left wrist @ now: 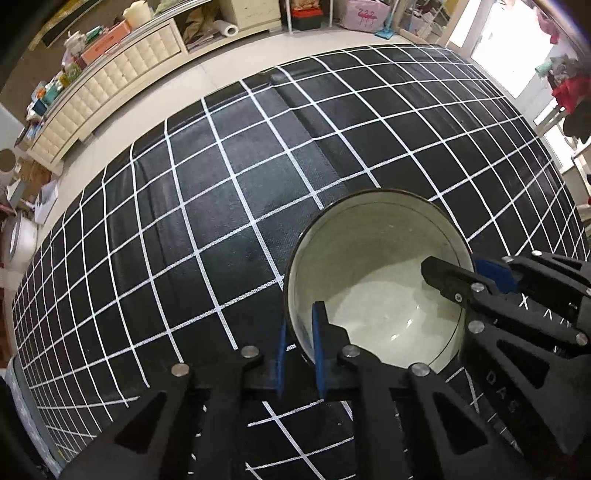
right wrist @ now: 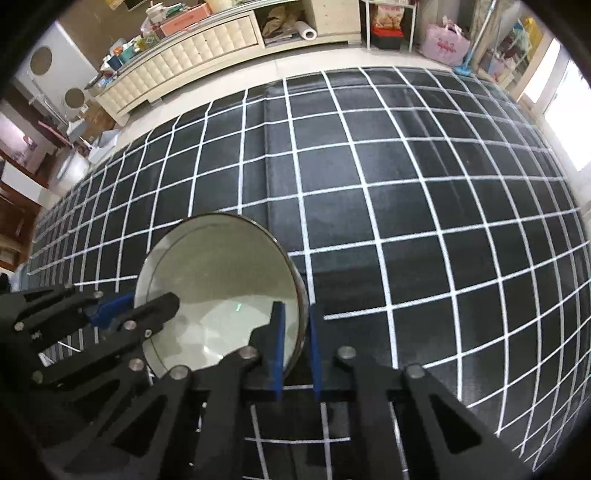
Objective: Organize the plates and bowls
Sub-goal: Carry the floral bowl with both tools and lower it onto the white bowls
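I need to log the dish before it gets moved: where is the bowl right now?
The bowl sits on the black grid-lined cloth, low and right in the left wrist view, with the left claw and the right claw clamped on opposite rims.

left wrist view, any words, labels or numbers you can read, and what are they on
"DAS": white letters on the black arm of the right gripper; the marks after them are cut off.
"X", "A": loose white marks higher on the same arm, not a readable word.
Pink bag at the back: a flamingo picture, no legible words.
Boxes on the cabinet: print too small and blurred to read.
Bowl: no text.
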### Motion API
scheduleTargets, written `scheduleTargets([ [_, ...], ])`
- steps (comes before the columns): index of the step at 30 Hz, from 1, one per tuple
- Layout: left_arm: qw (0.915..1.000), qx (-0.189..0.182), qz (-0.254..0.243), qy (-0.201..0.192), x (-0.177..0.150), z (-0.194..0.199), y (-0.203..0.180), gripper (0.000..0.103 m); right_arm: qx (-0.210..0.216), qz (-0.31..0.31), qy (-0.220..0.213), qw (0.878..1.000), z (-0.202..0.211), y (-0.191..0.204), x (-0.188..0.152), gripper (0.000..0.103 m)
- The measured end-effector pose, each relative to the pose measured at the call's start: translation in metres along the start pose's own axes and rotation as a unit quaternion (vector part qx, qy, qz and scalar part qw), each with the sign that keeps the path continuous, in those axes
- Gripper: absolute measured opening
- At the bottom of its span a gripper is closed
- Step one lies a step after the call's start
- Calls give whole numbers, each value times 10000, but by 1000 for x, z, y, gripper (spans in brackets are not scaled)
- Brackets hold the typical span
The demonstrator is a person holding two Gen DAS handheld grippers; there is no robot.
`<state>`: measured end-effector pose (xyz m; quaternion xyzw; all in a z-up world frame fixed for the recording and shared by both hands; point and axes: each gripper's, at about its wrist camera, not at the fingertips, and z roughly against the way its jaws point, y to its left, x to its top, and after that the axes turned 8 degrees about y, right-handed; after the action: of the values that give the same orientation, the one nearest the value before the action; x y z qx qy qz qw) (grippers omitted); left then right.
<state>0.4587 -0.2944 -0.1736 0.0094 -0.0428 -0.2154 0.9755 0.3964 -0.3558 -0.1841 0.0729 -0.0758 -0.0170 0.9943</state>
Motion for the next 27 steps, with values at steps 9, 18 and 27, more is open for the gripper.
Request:
scheduleTargets([
  [9,9994,200,-264,-93,-22,16,-9,12,69,-117,-45,9999,5,2,-10,11],
  [18,9989,251,-213,-334,-59,59,9,11,301,-70,-287,9991,45,29,-31,11],
  [27,9973,471,-65,-557,-114,104,48,11,487,286,-420,9975,69,86,-50,11],
])
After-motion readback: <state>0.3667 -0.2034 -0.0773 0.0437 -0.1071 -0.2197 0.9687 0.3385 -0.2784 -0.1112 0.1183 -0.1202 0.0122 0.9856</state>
